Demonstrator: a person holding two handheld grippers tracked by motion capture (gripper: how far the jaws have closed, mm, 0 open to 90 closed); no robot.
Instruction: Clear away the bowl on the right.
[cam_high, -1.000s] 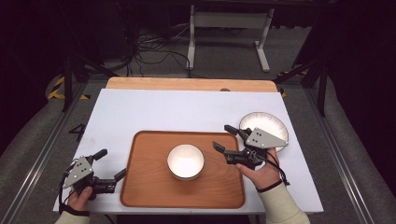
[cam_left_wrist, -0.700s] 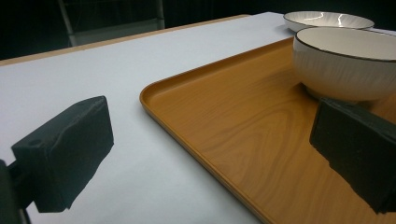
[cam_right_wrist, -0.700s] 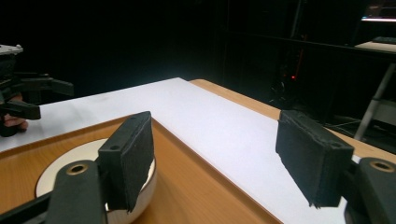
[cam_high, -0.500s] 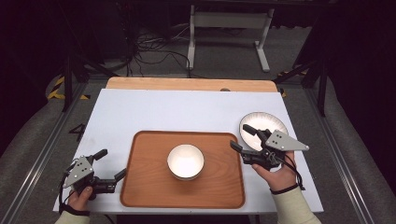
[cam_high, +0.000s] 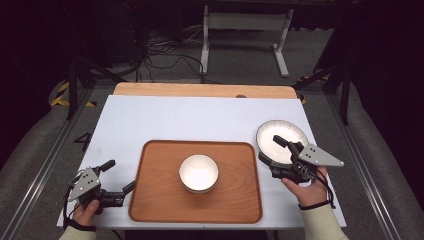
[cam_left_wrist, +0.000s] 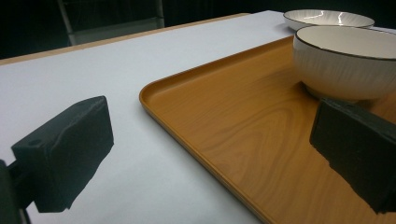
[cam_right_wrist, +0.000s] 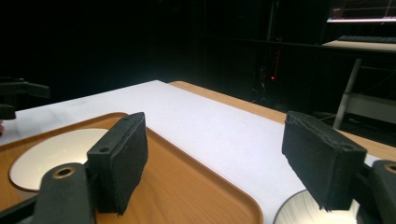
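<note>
A white bowl (cam_high: 198, 172) stands in the middle of the brown wooden tray (cam_high: 160, 200) on the white table. A white plate (cam_high: 285, 134) with a dark rim lies right of the tray. My right gripper (cam_high: 268, 148) hovers at the plate's near-left edge. Its jaws have just been opening, and nothing is between them. In the right gripper view, the right gripper (cam_right_wrist: 223, 158) straddles the tray (cam_right_wrist: 187, 186) corner and the plate (cam_right_wrist: 299, 210). My left gripper (cam_high: 120, 175) rests open at the tray's left edge. The left gripper (cam_left_wrist: 212, 149) looks across the tray (cam_left_wrist: 224, 116) at the bowl (cam_left_wrist: 345, 60).
A wooden strip (cam_high: 200, 90) runs along the table's far edge. Behind it stand a white desk frame (cam_high: 245, 30) and floor cables (cam_high: 165, 55). Metal rails (cam_high: 45, 160) flank the table. Bare white tabletop (cam_high: 190, 117) lies beyond the tray.
My right gripper has moved to the right, from the tray's right edge to the plate's near side, and its jaws stand wider. The left gripper, bowl and tray have stayed put.
</note>
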